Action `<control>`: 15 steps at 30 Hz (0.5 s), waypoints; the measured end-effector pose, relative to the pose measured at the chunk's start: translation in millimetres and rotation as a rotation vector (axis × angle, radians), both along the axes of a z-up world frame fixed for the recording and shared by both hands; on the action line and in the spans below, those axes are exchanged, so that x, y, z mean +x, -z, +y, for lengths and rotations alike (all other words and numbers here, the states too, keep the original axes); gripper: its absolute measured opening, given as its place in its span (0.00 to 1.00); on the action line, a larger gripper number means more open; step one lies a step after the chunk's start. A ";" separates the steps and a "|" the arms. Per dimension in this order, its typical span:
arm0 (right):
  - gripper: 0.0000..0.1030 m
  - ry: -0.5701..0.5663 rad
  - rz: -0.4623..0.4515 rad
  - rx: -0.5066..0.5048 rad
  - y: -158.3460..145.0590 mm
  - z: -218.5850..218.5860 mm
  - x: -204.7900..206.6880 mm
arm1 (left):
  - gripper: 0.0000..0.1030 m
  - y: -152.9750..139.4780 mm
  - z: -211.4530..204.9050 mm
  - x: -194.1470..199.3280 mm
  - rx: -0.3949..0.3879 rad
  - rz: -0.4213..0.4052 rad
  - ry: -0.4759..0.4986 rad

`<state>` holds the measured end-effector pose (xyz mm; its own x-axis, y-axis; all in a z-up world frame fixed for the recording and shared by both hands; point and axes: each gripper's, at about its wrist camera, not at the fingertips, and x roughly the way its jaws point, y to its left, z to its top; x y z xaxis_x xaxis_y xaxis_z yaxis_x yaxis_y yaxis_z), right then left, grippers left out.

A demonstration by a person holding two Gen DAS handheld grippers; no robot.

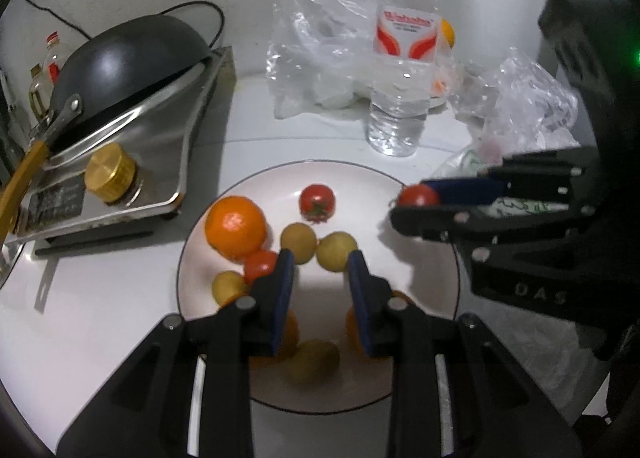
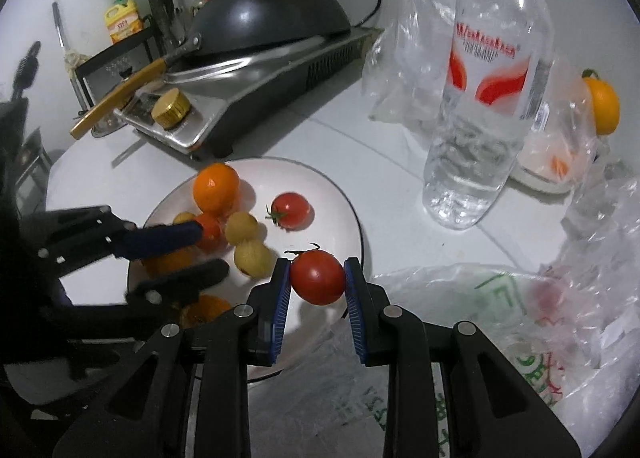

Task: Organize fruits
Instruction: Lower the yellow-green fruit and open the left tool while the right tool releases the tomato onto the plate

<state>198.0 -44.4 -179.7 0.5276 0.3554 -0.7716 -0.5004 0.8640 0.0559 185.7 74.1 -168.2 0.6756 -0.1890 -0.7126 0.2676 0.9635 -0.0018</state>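
My right tool (image 2: 317, 278) pinches a tomato (image 2: 318, 277) above the white plate (image 2: 344, 194) on a white tabletop (image 2: 380, 162); my empty left tool (image 1: 320, 262) is pressed narrow.

Dim, cool overhead light; glare on wok (image 1: 132, 58) and water bottle (image 2: 484, 106). Soft shadows. Fisheye edges bend, dark vignette; near fruit blurred.
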 end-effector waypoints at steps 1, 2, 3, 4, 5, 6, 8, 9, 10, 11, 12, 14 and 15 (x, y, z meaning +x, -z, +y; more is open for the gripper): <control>0.28 -0.009 0.008 -0.004 2.0 1.3 0.0 | 0.29 -0.9 1.4 -0.7 -0.010 -0.003 -0.004; 0.28 -0.013 0.012 -0.010 3.2 2.3 0.0 | 0.29 -1.6 2.5 -0.8 -0.016 -0.006 -0.007; 0.28 -0.016 0.015 -0.015 4.4 3.2 0.2 | 0.29 -2.7 3.3 -1.5 -0.023 -0.011 -0.012; 0.28 -0.017 0.017 -0.019 5.0 3.6 0.2 | 0.29 -3.8 4.5 -2.2 -0.032 -0.014 -0.017; 0.28 -0.017 0.017 -0.024 5.2 4.0 -0.3 | 0.29 -4.5 5.7 -2.9 -0.038 -0.016 -0.020; 0.28 -0.015 0.013 -0.031 4.8 4.5 -1.0 | 0.29 -5.3 6.8 -3.8 -0.041 -0.018 -0.023; 0.28 -0.014 0.008 -0.039 3.9 6.2 -2.8 | 0.29 -6.4 9.0 -4.9 -0.044 -0.022 -0.030; 0.28 -0.010 0.005 -0.042 3.1 6.5 -3.9 | 0.29 -7.2 10.7 -5.7 -0.049 -0.025 -0.039; 0.28 -0.005 0.004 -0.041 2.2 6.1 -4.9 | 0.31 -8.1 12.5 -6.5 -0.053 -0.027 -0.047; 0.28 -0.001 0.003 -0.040 1.3 7.5 -4.4 | 0.32 -9.2 14.4 -7.2 -0.055 -0.030 -0.052; 0.29 0.004 -0.001 -0.039 -0.3 7.1 -6.0 | 0.33 -11.3 16.2 -8.4 -0.057 -0.035 -0.058; 0.29 0.009 -0.012 -0.036 -4.8 7.5 -7.8 | 0.33 -15.1 18.8 -11.0 -0.057 -0.046 -0.066; 0.29 0.011 -0.020 -0.032 -7.9 6.6 -9.7 | 0.33 -18.5 20.8 -13.3 -0.060 -0.055 -0.077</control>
<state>188.3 -37.8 -171.8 0.5468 0.3247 -0.7717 -0.4918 0.8705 0.0177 172.4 94.9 -149.7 0.7277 -0.1760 -0.6629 0.1941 0.9798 -0.0471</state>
